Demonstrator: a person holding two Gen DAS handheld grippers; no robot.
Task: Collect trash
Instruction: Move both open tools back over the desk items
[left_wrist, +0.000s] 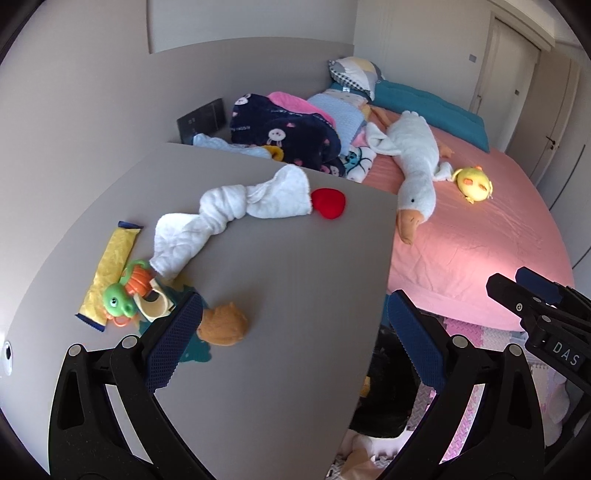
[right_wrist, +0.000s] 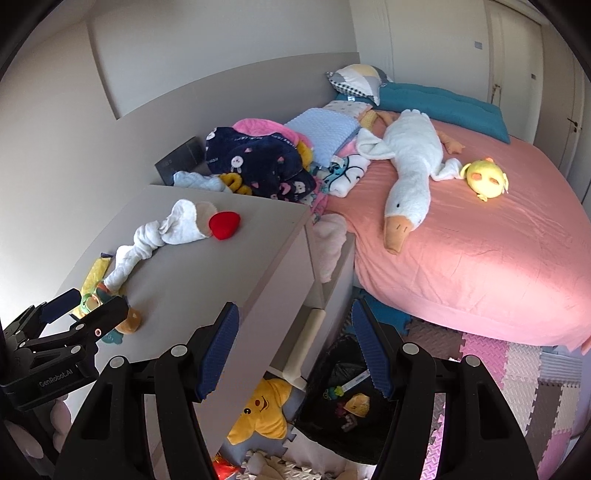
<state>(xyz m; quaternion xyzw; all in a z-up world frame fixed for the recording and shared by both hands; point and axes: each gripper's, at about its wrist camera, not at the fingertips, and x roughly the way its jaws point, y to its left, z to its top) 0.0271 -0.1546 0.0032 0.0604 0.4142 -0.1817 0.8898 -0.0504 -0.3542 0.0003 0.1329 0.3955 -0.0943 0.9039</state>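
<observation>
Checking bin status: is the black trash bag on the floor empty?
Not empty. The right wrist view shows scraps inside the bag, including a yellow wrapper.

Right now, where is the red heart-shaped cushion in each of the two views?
Left wrist view: red heart cushion is upper centre, on the grey tabletop.
Right wrist view: red heart cushion is left of centre.
Shared landmark: it touches the twisted white cloth.

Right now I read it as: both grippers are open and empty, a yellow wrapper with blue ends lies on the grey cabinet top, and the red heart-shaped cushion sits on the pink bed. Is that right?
One thing is wrong. The red heart-shaped cushion sits on the grey cabinet top, beside the twisted white cloth, not on the pink bed; the left wrist view shows it. The rest stands: left gripper and right gripper open and empty, yellow wrapper on the cabinet.
</observation>
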